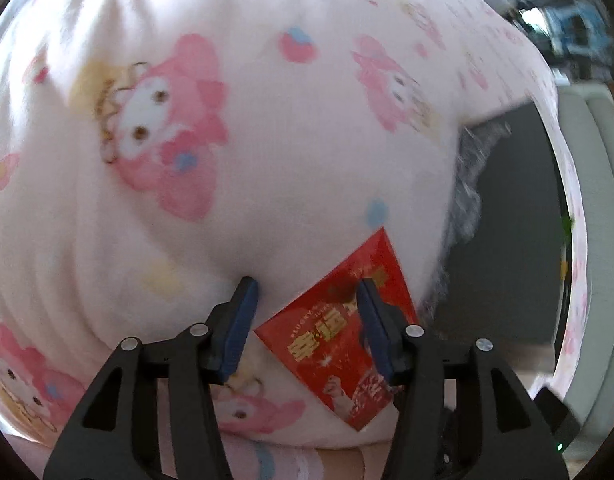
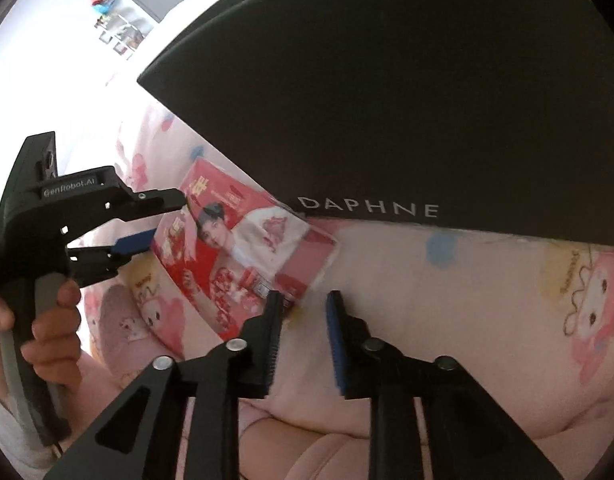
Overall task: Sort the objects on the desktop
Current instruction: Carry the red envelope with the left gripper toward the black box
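Pink blanket; red packet beside black box edge.

Both wrist cameras look along their own fingers, very close to the red packet lying on the pink patterned cloth. The left view faces it head-on; the right view faces it beneath the black DAPHNE box. Both views share packet and cloth.

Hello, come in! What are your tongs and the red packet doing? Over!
Both tongs open, empty. Red packet lying on pink blanket, left tongs astride it. Black DAPHNE box overhangs it.
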The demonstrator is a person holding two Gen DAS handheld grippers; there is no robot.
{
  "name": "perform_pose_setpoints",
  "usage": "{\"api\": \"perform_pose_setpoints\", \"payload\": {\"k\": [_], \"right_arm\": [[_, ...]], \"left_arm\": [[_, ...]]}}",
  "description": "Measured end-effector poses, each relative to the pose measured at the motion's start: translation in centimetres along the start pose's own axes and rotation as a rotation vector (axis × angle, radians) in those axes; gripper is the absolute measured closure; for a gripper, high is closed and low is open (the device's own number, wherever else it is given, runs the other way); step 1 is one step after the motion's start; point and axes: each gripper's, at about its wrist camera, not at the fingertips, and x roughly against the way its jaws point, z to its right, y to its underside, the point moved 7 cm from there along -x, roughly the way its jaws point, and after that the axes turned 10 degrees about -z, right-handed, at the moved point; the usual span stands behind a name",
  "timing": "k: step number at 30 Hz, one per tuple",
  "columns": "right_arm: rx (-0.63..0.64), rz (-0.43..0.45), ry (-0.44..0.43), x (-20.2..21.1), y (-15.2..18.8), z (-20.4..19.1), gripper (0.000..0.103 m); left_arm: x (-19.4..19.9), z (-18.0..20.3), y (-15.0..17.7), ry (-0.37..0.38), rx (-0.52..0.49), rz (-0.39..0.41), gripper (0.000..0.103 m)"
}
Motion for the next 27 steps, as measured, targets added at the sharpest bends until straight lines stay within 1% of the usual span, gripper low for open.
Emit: {"api": "perform_pose_setpoints", "payload": {"k": [1, 3, 7, 8, 9, 11, 13, 14, 16, 18, 19, 20, 22, 23, 27], "right_arm": [[0.004, 0.002, 0.004, 0.0, 0.1, 0.0, 0.076], [0.0, 0.005, 0.012, 0.1, 0.2, 0.1, 0.072], [-0.031, 0.014, -0.007, 0.4, 0.1, 0.6, 0.072], [-0.041, 0.023, -0.007, 0.5, 0.0, 0.8, 0.072], [-0.049, 0.029, -0.006, 0.6, -0.1, 1.0, 0.072], [-0.063, 0.036, -0.002, 0.6, -0.3, 1.3, 0.071], [-0.068, 0.053, -0.012, 1.0, -0.3, 1.4, 0.07], [-0.071, 0.061, -0.018, 1.2, -0.4, 1.4, 0.07], [-0.076, 0.078, -0.028, 1.6, -0.4, 1.6, 0.064], [-0.081, 0.095, -0.039, 2.0, -0.5, 1.7, 0.063], [-0.084, 0.103, -0.044, 2.2, -0.5, 1.7, 0.063], [-0.086, 0.112, -0.049, 2.4, -0.5, 1.8, 0.063], [-0.091, 0.129, -0.06, 2.8, -0.6, 1.9, 0.061], [-0.094, 0.137, -0.065, 3.0, -0.6, 1.9, 0.061], [-0.133, 0.109, -0.034, 2.4, -0.7, 2.8, 0.061]], "left_arm": [[0.0, 0.3, 0.5, -0.003, -0.022, -0.009, 0.051], [0.3, 0.7, 1.0, 0.001, -0.046, -0.006, 0.051], [2.3, 1.5, 1.3, 0.059, -0.088, 0.061, 0.052], [2.7, 1.4, 1.1, 0.062, -0.083, 0.083, 0.052], [2.7, 1.0, 0.8, 0.047, -0.069, 0.095, 0.052], [1.9, 0.2, 0.5, 0.007, -0.031, 0.075, 0.053], [0.5, -0.6, 0.5, -0.011, 0.002, 0.011, 0.056], [0.3, -0.6, 0.7, -0.015, -0.004, -0.004, 0.056], [0.1, 0.0, 1.2, -0.034, -0.049, -0.019, 0.056], [0.1, 0.6, 2.3, -0.01, -0.086, -0.06, 0.052], [0.1, 0.9, 2.9, 0.009, -0.106, -0.086, 0.045], [0.3, 1.0, 3.3, 0.032, -0.113, -0.102, 0.044], [0.8, 0.8, 3.8, 0.091, -0.098, -0.108, 0.044], [1.1, 0.6, 3.9, 0.108, -0.085, -0.102, 0.044], [1.4, -1.3, 2.4, 0.084, 0.0, -0.053, 0.047]]}}
